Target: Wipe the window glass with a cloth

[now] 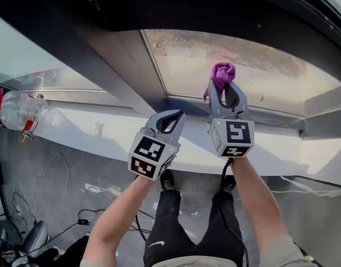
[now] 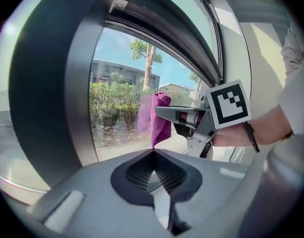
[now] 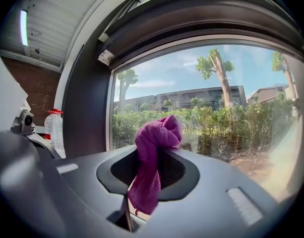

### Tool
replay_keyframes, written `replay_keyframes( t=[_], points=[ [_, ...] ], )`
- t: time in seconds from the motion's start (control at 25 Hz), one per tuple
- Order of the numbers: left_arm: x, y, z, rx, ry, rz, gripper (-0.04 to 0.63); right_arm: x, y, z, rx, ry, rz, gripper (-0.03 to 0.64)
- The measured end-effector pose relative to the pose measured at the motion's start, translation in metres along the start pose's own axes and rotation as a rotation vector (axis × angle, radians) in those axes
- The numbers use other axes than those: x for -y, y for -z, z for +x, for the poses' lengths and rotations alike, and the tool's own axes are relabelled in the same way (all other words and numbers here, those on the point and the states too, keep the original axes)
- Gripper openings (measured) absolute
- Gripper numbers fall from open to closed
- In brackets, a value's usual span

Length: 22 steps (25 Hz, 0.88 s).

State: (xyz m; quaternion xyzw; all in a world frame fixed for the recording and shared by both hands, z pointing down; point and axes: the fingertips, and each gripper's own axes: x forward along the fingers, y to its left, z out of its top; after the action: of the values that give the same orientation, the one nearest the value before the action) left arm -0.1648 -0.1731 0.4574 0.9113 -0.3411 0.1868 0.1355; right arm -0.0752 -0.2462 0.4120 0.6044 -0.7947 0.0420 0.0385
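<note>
While right tool [image 1: 223, 89] clamps it, purple cloth [image 3: 152, 143] bunched, knotted, tail drooping, by window glass [image 3: 231, 108], left tool [image 2: 152, 151] closed, empty.

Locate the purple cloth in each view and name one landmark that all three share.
Head view: the purple cloth sits above centre, at the tips of the right gripper.
Left gripper view: middle, the cloth hangs from the right gripper.
Right gripper view: centre, the cloth is clamped between the jaws.
Shared landmark: the dark window frame left of the cloth.
</note>
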Motion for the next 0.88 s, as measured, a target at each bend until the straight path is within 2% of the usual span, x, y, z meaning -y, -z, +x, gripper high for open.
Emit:
replay_keyframes(
  t=[0.2, 0.56, 0.72, 0.88],
  points=[
    [-0.03, 0.006, -0.029, 0.006, -0.043, 0.004, 0.0, -0.07, -0.01, 0.033, 0.003, -0.135, -0.035, 0.114],
    [-0.062, 0.029, -0.069, -0.003, -0.071, -0.022, 0.0, -0.135, -0.006, 0.069, -0.028, -0.24, -0.076, 0.114],
    [-0.063, 0.037, -0.068, -0.023, -0.075, -0.018, 0.0, -0.143, -0.002, 0.069, -0.045, -0.31, -0.03, 0.114],
    [-0.043, 0.027, -0.049, -0.016, -0.039, 0.029, 0.0, -0.124, -0.009, 0.046, -0.009, -0.315, 0.007, 0.114]
  ],
)
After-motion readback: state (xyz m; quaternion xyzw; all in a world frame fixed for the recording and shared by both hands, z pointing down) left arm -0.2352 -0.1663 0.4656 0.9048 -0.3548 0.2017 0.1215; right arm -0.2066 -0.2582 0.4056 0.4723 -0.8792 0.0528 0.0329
